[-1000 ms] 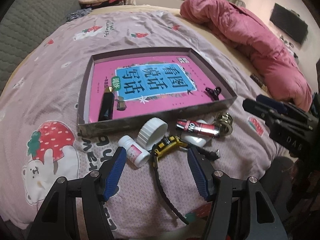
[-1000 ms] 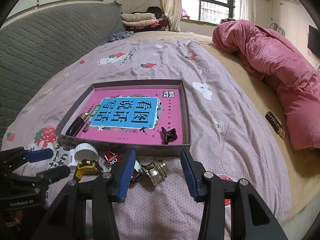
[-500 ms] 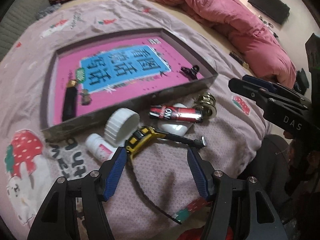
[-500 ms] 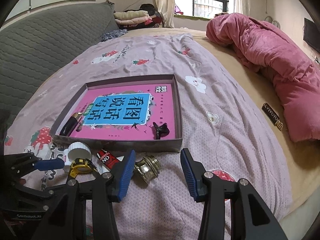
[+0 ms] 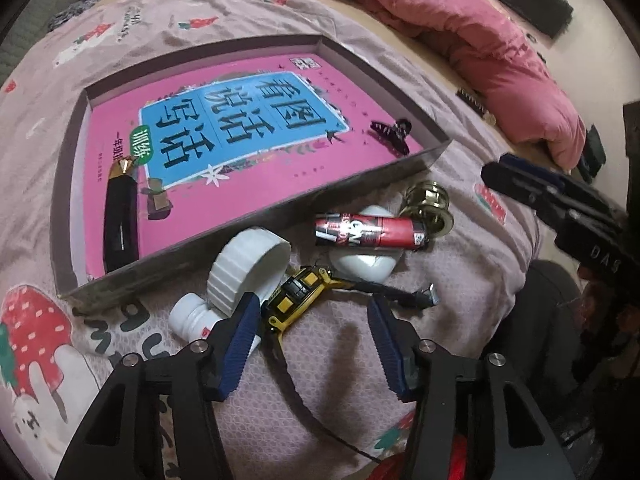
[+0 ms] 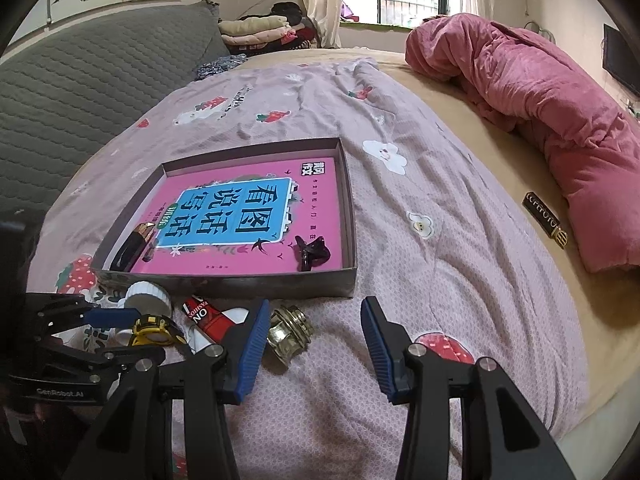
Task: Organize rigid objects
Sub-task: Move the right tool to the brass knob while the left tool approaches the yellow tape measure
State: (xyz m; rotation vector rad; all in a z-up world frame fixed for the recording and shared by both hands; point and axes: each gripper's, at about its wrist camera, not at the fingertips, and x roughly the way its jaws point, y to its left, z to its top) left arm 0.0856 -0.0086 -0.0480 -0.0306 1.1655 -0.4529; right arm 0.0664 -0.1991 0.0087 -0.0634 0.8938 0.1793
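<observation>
Clutter lies in a loose heap on the pale purple bedsheet (image 5: pixel 340 344) printed with strawberries, just in front of the near wall of a shallow grey box tray (image 5: pixel 248 224). The tray's floor is covered by a bright pink book (image 5: pixel 240 128) with a blue title panel of Chinese characters; on it rest a black lighter with a gold tip (image 5: pixel 120 216) at the left and a dark hair claw clip (image 5: pixel 390 134) at the far right. Nearest the left gripper (image 5: pixel 310 336) sits a yellow-and-black tape measure (image 5: pixel 298 298) with a black strap trailing toward the camera, its body just beside the left blue pad. Left of it lie a ribbed white jar lid (image 5: pixel 244 268) tipped on edge and a small white pill bottle (image 5: pixel 190 316). Further right are a red-and-black tube (image 5: pixel 370 232) lying across a white rounded object (image 5: pixel 366 266), a dark razor (image 5: pixel 404 298), and a small glass jar with a gold rim (image 6: pixel 288 332). The left gripper's jaws have just been closing in and stand part-way apart, with nothing pressed between the pads. The right gripper (image 6: pixel 312 344) hangs over bare sheet with its jaws moderately apart and empty, the glass jar just beside its left finger. A rolled pink quilt (image 6: pixel 540 112) lies along the far right of the bed.
</observation>
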